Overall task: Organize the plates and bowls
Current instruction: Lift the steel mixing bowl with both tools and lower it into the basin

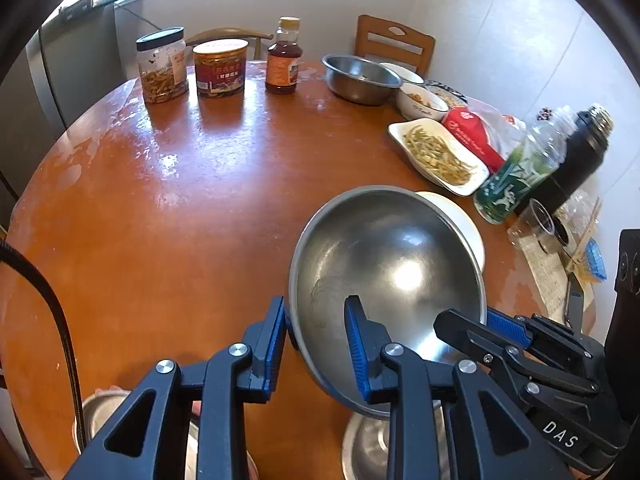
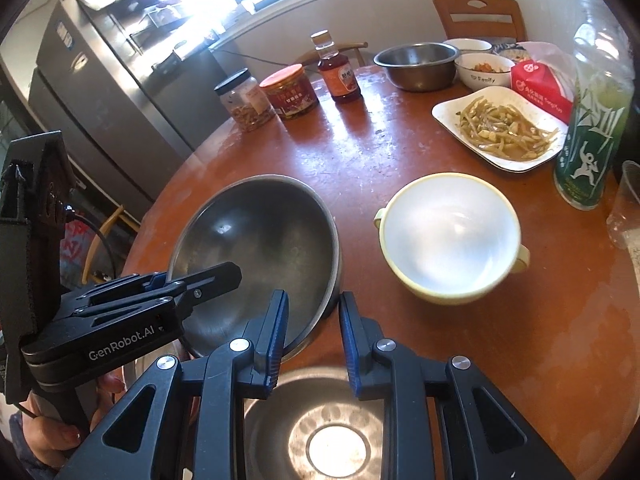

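A steel bowl hangs tilted above the round wooden surface, over a second steel dish lying flat below. The left hand-held gripper is clamped on its near rim, one finger inside and one outside. The right hand-held gripper pinches the opposite rim the same way. Just beside it stands an empty cream bowl, with a plate of food farther back.

We see our black grippers with ribbed blue pads, silver screws, white "GenRobot.AI" and "DAS" lettering, and a black cable.
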Tool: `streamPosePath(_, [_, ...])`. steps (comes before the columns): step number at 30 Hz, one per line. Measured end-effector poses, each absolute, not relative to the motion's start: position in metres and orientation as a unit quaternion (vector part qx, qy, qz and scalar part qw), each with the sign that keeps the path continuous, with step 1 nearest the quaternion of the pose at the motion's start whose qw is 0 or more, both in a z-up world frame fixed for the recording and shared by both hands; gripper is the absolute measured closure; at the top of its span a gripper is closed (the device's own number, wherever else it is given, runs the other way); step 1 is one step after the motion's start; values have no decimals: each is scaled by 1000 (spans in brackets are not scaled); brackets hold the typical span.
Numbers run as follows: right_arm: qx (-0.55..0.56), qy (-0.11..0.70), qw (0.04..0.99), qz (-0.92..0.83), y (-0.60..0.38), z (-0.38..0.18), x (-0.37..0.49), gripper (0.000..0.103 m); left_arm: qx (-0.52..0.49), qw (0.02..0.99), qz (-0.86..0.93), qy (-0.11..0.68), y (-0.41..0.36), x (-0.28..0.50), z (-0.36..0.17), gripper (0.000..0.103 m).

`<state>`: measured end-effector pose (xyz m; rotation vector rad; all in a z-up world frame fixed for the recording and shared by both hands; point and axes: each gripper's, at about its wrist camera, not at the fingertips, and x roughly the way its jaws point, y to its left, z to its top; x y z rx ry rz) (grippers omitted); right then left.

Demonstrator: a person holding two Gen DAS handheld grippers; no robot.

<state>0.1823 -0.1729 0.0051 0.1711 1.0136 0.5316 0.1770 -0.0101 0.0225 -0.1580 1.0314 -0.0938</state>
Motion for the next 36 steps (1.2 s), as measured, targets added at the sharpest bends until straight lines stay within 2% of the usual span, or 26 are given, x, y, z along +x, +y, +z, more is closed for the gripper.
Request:
streamPosePath(11, [79, 465, 846, 249, -197, 15, 139, 76, -61, 867, -65, 489, -35, 138, 25, 73])
streamPosePath(36, [59, 485, 841, 232, -229, -6, 84, 74, -30, 848, -86, 522, -74, 89, -8, 73])
